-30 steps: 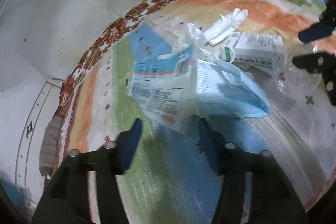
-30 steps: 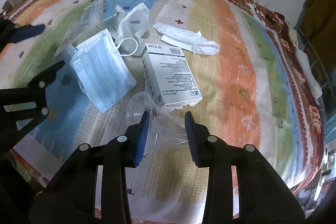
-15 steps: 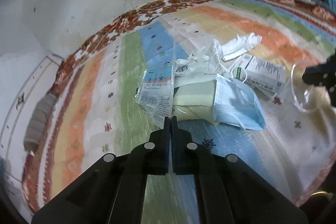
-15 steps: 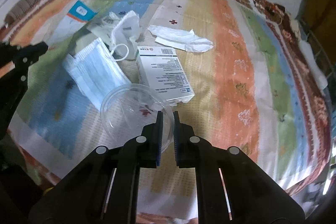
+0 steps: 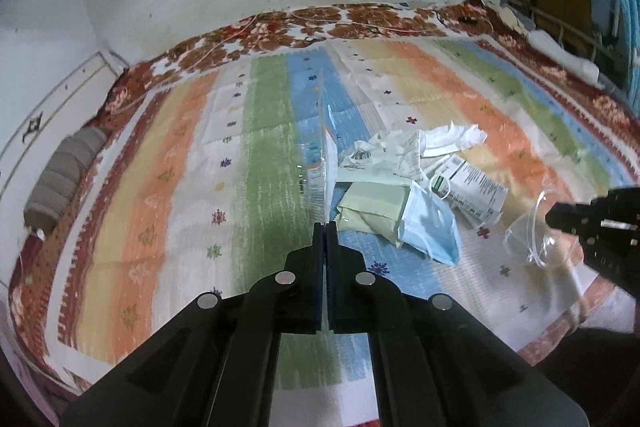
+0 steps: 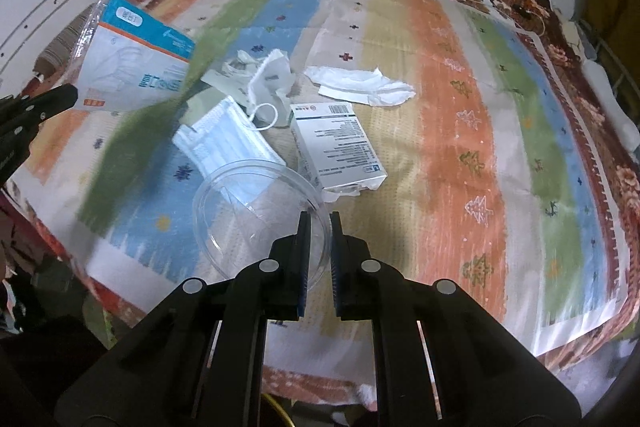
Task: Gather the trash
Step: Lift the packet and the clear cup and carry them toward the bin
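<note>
Now, left fingers (image 5: 325, 227) clamping printed plastic wrapper (image 6: 132, 63), right fingers (image 6: 319, 219) pinching clear cup (image 6: 256, 215).

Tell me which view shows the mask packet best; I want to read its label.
The right wrist view: the mask packet faces the camera flat, its blue band and print visible, held up by the left gripper. In the left wrist view the packet is seen edge-on, a thin sliver rising from the shut jaws.
</note>
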`<state>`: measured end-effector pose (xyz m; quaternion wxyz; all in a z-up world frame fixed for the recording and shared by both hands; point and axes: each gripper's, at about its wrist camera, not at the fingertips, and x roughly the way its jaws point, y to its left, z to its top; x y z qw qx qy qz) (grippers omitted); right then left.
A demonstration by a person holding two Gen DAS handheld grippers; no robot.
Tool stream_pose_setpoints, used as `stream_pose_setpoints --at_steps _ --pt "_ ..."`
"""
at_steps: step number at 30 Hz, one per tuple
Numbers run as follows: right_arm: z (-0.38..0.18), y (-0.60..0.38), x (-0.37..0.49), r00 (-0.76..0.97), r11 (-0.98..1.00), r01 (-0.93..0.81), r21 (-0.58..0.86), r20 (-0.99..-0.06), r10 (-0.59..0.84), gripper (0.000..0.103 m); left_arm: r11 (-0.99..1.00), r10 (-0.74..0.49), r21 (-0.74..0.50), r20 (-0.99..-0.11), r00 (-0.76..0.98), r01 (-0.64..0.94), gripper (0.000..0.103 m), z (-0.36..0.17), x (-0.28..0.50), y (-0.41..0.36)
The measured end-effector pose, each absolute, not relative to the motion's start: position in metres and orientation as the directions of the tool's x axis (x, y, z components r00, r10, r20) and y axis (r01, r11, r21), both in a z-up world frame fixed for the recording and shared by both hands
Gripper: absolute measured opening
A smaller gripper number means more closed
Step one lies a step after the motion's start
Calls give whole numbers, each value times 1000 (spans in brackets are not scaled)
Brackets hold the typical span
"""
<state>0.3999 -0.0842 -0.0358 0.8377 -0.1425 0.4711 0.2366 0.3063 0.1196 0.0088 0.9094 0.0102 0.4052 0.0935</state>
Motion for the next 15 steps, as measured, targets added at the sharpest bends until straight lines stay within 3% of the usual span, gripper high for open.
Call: stream_pose_setpoints --at_steps 15 --pt "-2 -96 363 441 832 -551 66 -823 358 8 970 98 -80 -736 670 -229 0 48 257 122"
